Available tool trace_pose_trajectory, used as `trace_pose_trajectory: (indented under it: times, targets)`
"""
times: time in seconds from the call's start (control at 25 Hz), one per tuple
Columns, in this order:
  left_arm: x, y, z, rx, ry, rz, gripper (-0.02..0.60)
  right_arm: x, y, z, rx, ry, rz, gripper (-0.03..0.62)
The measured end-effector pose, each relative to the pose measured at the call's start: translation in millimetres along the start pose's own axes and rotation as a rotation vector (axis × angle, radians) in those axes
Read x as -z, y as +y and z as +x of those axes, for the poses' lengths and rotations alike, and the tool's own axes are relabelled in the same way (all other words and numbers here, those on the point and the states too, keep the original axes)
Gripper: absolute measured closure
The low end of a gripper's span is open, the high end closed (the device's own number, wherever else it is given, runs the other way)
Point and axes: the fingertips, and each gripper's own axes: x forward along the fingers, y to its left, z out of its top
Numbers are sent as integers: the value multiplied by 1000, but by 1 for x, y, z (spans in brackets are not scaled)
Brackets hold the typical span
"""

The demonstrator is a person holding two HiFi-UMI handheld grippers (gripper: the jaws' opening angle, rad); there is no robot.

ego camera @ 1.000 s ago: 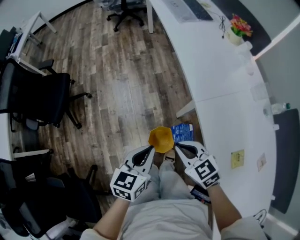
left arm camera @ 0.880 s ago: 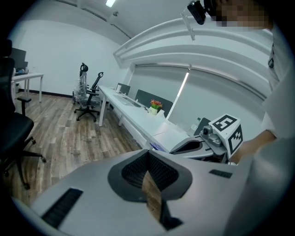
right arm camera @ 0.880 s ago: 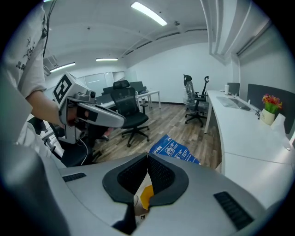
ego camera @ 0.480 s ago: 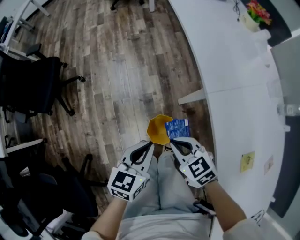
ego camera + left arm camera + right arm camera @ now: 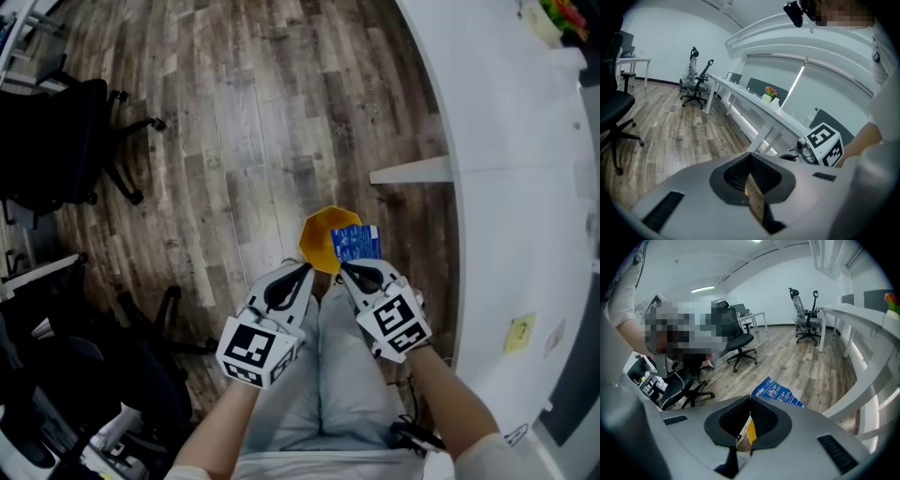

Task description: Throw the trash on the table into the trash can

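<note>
trash off the table (image 5: 506, 112) and held beside it: left gripper (image 5: 307, 271) pinching a yellow paper container (image 5: 323, 239), right gripper (image 5: 344, 270) pinching a blue packet (image 5: 357, 242) (no bin in sight); the drop remains.

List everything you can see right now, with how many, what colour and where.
yellow-orange paper container: one, yellow-orange, held above the floor at both grippers' tips
blue printed packet: one, blue and white, against the container's right side
curved white table: one, white, on the right
yellow sticky note: one, yellow, on the table's near part
potted flowers: one, red and yellow, farther along the table
black office chairs: several, black, on the left
wood-plank floor: grey-brown, below
left gripper: one, grey, shut on the container's edge
right gripper: one, grey, shut on a yellow and white edge, apparently the container's
</note>
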Motion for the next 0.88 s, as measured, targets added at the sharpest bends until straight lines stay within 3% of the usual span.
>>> trace_pose_trajectory:
  times: [0.36,0.88]
  targets:
    - [48,28,30,-7,47,-26,580,70,-16,68,-20,78,65,560]
    - [90,55,59,-4,61,-79,580,159,-36,156,-44,178,118,560]
